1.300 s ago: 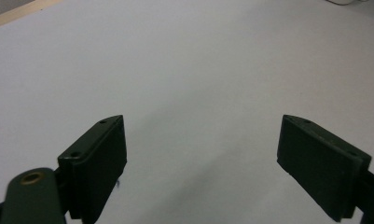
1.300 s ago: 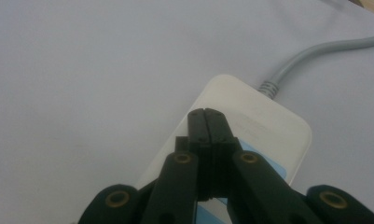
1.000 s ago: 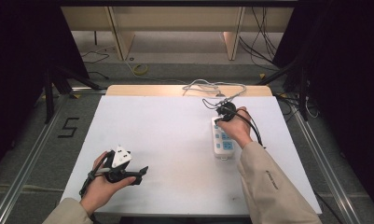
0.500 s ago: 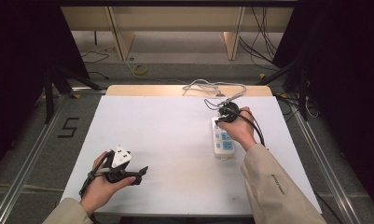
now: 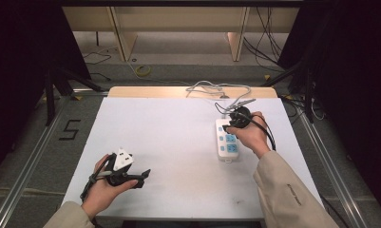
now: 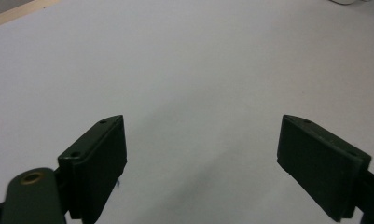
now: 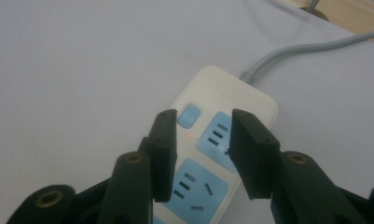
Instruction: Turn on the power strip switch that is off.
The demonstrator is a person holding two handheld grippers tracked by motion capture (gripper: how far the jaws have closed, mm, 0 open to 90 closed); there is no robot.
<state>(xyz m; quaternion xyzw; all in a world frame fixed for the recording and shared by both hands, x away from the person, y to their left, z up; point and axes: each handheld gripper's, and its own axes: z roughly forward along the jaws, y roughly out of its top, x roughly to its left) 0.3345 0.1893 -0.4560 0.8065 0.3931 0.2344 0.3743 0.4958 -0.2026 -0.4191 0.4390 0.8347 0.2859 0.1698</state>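
Near the front-left corner of the white rectangular table top [image 5: 169, 142], we hold the left black two-jaw gripper [image 5: 141, 175] low over the surface, our left hand [image 5: 102, 187] wrapped around its body and a pale three-cornered plate on top of it. In the left gripper view its two black pads [image 6: 98, 168] stand wide apart with nothing between them, just bare white surface ahead.

The middle of the surface, from front edge to back edge, carries nothing that we can make out.

Toward the right side, about midway between the front and back edges, lies the white plastic power strip with light blue sockets [image 5: 226, 140], set lengthwise so that one end points at the back edge. Its grey cable [image 7: 310, 49] leaves that far end and runs to a loose tangle of cables [image 5: 216, 89] at the back edge, where a strip of bare wood shows.

Our right hand [image 5: 252, 135] holds the right black two-jaw gripper [image 5: 230, 124] over the far end of the strip. In the right gripper view its jaws are partly open, a moderate gap between them, gripping nothing. They frame the strip's small light blue square switch [image 7: 189, 115], a tiny red indicator light [image 7: 190, 136] just below it, and the nearest socket. We cannot tell whether the jaw tips touch the strip's face or hover just above it.
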